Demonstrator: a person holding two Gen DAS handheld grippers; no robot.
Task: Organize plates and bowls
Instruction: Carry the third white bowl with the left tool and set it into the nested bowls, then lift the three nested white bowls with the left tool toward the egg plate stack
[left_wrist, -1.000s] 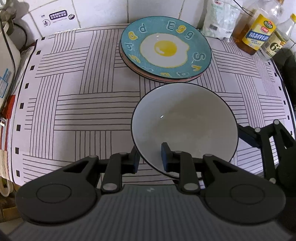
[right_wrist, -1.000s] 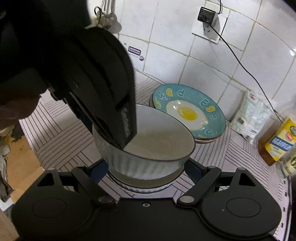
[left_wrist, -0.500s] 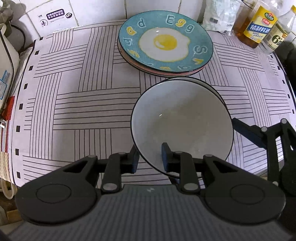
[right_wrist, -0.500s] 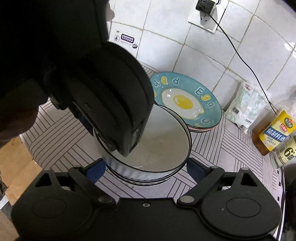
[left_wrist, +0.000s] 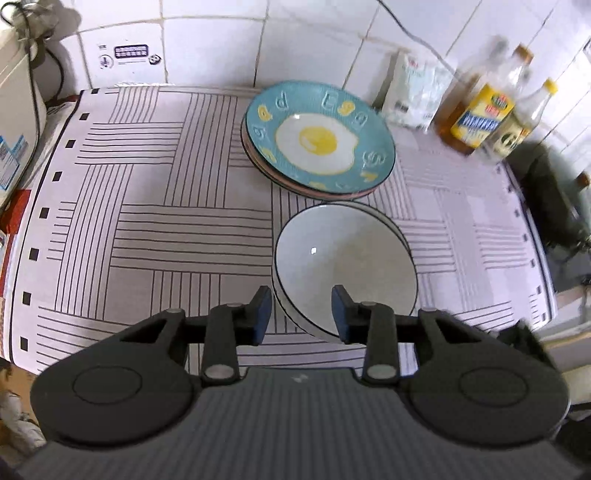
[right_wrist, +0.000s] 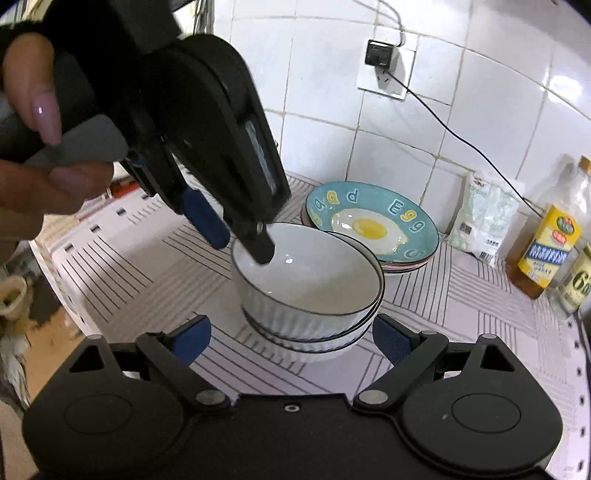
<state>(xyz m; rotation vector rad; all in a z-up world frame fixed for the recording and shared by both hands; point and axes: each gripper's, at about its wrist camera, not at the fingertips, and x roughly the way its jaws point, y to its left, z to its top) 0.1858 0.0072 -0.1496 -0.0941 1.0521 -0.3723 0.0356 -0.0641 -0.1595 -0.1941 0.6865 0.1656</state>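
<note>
i had just nested the white bowl (left_wrist: 345, 266) onto the bowl stack at centre frame, below the egg plate (left_wrist: 318, 142). my left tongs (left_wrist: 301, 308) were just opening, straddling its rim without gripping; right tongs (right_wrist: 291, 341) gaped empty. next: withdraw clear.

Two white bowls (right_wrist: 310, 291) sit nested, two stacked plates (left_wrist: 319, 142), three bottles (left_wrist: 480, 118), one white packet (left_wrist: 413, 92) and two grippers (right_wrist: 291, 336).
</note>
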